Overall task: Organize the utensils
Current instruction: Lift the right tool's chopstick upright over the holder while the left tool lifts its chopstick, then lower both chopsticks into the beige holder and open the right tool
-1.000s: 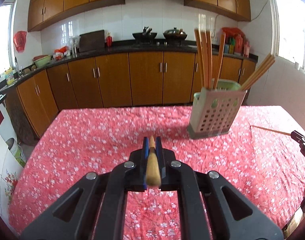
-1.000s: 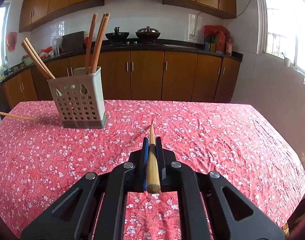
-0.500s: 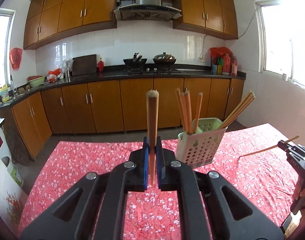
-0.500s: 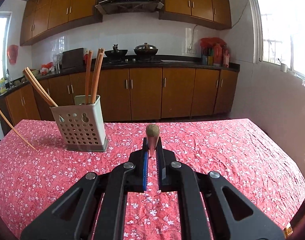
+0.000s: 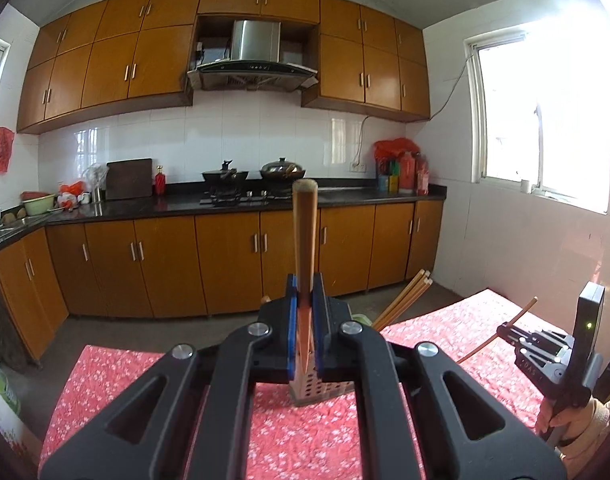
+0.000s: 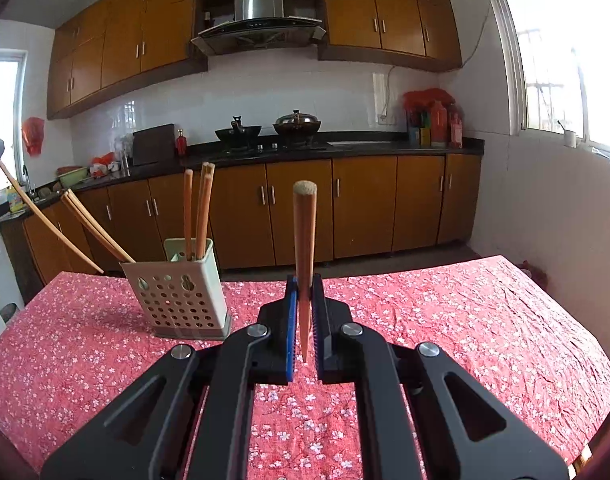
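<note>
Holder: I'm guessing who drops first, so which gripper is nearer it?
Left. The left gripper hangs right over the holder; the right gripper is off beside it.

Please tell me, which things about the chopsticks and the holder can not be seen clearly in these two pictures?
- Left wrist view: the holder is mostly hidden behind the left gripper; its opening is not visible.
- Left wrist view: the right gripper is small and side-on near the edge, so its grip on the thin chopstick is unclear.
- Right wrist view: the inside of the holder is hidden by its wall.
</note>
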The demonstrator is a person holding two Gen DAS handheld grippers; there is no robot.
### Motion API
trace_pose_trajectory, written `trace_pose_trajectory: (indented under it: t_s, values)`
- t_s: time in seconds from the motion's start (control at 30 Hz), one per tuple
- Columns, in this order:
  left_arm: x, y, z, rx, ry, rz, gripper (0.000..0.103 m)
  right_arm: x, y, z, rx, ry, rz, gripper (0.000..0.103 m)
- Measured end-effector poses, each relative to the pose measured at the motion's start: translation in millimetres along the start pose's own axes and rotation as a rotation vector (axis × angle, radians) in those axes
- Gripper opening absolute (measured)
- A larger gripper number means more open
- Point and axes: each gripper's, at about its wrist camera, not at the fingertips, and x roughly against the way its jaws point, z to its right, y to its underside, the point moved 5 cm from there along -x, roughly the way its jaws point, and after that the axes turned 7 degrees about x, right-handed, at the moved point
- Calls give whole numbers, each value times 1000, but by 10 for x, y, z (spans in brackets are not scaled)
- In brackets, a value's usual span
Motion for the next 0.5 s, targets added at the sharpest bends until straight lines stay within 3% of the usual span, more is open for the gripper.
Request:
trace_pose_trajectory:
  t_s: [0.23,0.5]
  values:
    - [-27,-271,206,9,38,49,8,183,-334,-46,-41,-91,64,8]
    - [-235,-401,244,12,2,78,8,444,-922,-193,-79,-263,169,8]
